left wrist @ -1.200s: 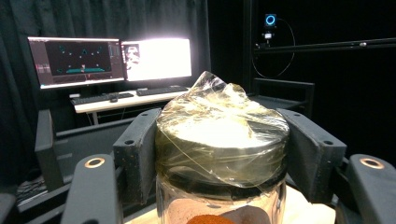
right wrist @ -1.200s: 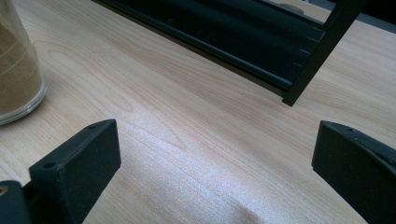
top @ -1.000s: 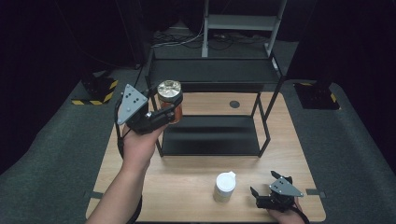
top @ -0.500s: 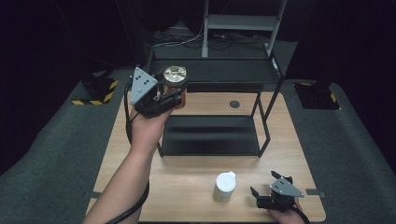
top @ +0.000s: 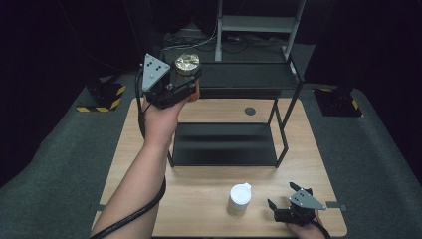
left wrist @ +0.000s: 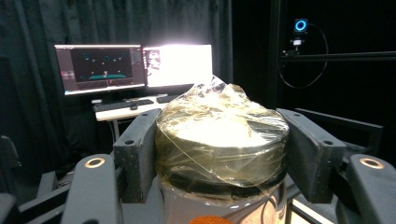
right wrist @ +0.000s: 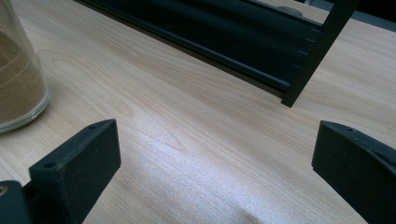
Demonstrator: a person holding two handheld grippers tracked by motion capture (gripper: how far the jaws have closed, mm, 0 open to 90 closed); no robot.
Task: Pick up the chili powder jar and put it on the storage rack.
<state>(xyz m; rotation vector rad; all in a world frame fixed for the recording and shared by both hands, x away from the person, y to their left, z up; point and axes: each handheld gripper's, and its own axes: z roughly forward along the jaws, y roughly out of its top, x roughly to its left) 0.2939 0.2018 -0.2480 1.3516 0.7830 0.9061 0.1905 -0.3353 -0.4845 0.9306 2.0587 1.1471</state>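
My left gripper (top: 186,79) is shut on a jar (top: 186,64) with a gold lid wrapped in clear film, held up at the left end of the black shelf rack's top shelf (top: 249,77). In the left gripper view both jaws press the sides of the jar (left wrist: 222,140) just under its lid. My right gripper (top: 286,201) rests near the table's front right edge, jaws open with bare wood between them. A white-lidded jar (top: 240,198) of brown powder stands just left of it and shows as a glass jar (right wrist: 18,70) in the right gripper view.
The black two-level rack stands mid-table with its lower shelf (top: 224,144) bare. A wooden table (top: 199,199) lies under it, with a round hole (top: 250,111) behind the rack. Monitors (left wrist: 135,65) glow on a desk beyond.
My left hand has carried the jar up and away, from in front of the rack's left post to the level of the top shelf. The right gripper has stayed put.
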